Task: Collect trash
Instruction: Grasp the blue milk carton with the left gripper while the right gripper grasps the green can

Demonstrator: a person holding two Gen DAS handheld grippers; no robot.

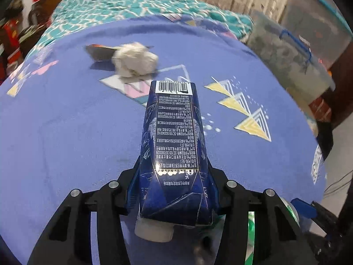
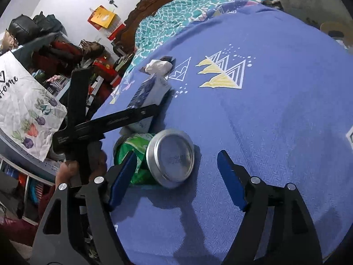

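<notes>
Fingers: my left fingers [image 1: 174, 190] clamp the carton [image 1: 174, 145]; right fingers [image 2: 176, 181] released around the can [image 2: 169, 158] — close squarely on it

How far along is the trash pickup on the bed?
Nothing looks binned yet. In hand: the left gripper clamps the blue carton. The right gripper is open around the green can, not gripping. Left: the can, the white tissue wad and the dark wrapper.

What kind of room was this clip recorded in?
Most likely a lived-in bedroom. The trash lies on a bed with a blue patterned sheet, a teal quilt is bunched at its far end below a carved wooden headboard, and cluttered shelves stand alongside.
</notes>
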